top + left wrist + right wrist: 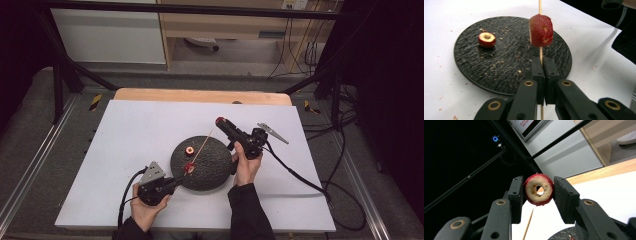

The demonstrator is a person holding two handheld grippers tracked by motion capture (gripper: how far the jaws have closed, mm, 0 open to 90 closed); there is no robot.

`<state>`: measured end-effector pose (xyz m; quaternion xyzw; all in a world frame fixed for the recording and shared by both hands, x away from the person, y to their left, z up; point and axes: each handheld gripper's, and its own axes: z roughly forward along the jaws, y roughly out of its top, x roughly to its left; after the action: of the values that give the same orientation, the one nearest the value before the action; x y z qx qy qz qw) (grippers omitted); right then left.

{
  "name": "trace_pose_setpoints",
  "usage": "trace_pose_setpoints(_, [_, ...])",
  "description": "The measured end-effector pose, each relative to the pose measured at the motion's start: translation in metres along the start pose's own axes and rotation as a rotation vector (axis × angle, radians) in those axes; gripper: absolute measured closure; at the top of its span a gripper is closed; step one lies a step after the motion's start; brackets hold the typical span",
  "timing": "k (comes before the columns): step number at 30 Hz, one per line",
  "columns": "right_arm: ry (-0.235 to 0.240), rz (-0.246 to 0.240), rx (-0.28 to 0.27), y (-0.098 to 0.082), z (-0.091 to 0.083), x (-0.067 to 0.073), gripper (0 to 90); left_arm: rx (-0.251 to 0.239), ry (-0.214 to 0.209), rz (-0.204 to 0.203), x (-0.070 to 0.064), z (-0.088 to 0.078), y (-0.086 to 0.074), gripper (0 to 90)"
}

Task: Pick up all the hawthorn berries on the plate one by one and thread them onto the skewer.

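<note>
My left gripper [541,65] clamps the skewer [540,6] steady above the plate [474,72]; my right gripper [537,192] pinches a cored fruit slice [538,189] beyond its tip, ready for threading.

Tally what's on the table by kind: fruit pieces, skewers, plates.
Red fruit pieces: 3 (on the plate, on the skewer, in the right tongs)
Wooden skewers: 1, clamped in the left tongs
Black plates: 1
Total: 5

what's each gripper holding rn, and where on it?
Left gripper: shut on the skewer, low on its shaft, below the threaded fruit piece. Right gripper: cored fruit ring pinched by its red sides.
</note>
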<state>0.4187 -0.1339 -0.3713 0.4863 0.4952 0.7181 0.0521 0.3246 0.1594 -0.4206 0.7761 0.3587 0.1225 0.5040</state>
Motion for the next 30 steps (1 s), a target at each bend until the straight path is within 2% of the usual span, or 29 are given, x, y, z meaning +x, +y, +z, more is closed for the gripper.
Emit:
trace_pose_setpoints(7, [-0.002, 0.009, -0.011, -0.0006, 0.0016, -0.0011, 61.4, -0.009, -0.008, 0.001, -0.0059, 0.0034, 0.0017, 88.4])
trace_pose_setpoints(23, [0.017, 0.044, -0.031, -0.0065, 0.0043, -0.0011, 61.4, -0.03, -0.013, -0.018, -0.0086, 0.0063, 0.0031, 88.4])
trace_pose_setpoints(30, [0.027, 0.061, -0.042, -0.008, 0.0044, -0.0005, 61.5, -0.045, -0.012, -0.041, -0.0108, 0.0096, 0.0045, 88.4])
